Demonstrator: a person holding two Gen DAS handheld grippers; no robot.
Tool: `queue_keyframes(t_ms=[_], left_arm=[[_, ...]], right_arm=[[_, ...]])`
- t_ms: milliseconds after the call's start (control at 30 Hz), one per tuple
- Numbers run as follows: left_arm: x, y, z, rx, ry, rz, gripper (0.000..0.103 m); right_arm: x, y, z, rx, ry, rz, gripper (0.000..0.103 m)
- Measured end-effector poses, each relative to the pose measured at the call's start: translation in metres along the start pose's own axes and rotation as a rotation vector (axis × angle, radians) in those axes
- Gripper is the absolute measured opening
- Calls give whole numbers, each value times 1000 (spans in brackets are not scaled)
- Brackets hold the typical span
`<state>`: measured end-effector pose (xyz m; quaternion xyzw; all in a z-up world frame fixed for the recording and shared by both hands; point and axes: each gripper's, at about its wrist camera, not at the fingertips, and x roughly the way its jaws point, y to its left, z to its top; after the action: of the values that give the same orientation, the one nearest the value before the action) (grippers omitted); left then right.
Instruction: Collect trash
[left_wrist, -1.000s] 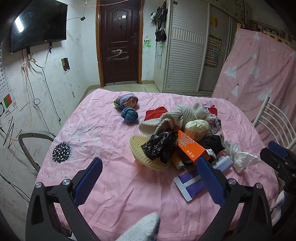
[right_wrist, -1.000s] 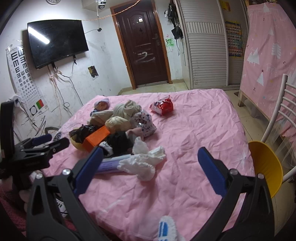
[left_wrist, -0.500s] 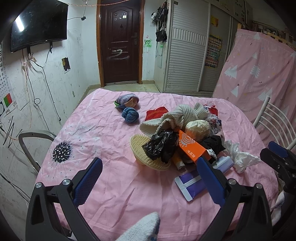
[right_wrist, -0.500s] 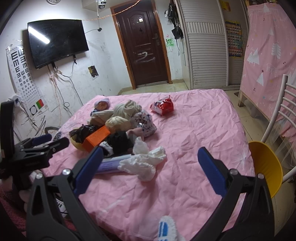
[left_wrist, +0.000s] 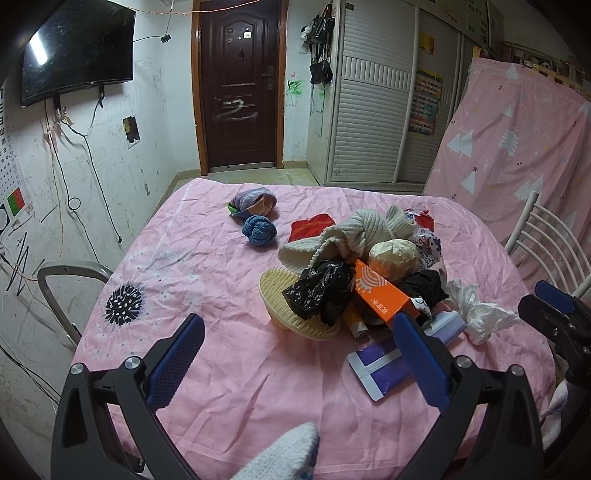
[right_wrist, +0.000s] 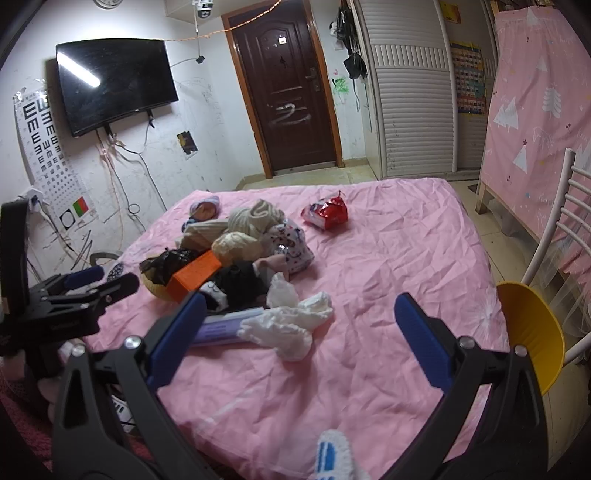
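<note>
A pile lies on the pink bed: a black plastic bag (left_wrist: 319, 291), an orange box (left_wrist: 384, 297), a crumpled white tissue (left_wrist: 480, 314) (right_wrist: 288, 326), a purple-and-white packet (left_wrist: 388, 360) (right_wrist: 221, 328), a red snack wrapper (right_wrist: 327, 213), and rolled socks and knitwear (left_wrist: 369, 230). My left gripper (left_wrist: 299, 363) is open and empty above the bed's near edge, short of the pile. My right gripper (right_wrist: 299, 338) is open and empty, with the tissue between its fingers in view. Each gripper shows in the other's view (left_wrist: 561, 317) (right_wrist: 74, 295).
A cream brush (left_wrist: 291, 310) lies under the black bag. Blue and purple sock balls (left_wrist: 258, 229) lie farther back. A yellow bin (right_wrist: 532, 332) and a white chair (right_wrist: 561, 221) stand to the right of the bed. A metal chair (left_wrist: 62, 277) stands to the left.
</note>
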<state>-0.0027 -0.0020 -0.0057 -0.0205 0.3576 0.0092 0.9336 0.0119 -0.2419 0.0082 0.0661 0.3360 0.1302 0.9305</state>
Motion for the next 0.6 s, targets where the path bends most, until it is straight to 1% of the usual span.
queue_keyframes(t_ms=[600], left_arm=[[-2, 0, 2, -1, 4, -1, 93]], right_arm=[[0, 0, -1, 0, -1, 0, 98]])
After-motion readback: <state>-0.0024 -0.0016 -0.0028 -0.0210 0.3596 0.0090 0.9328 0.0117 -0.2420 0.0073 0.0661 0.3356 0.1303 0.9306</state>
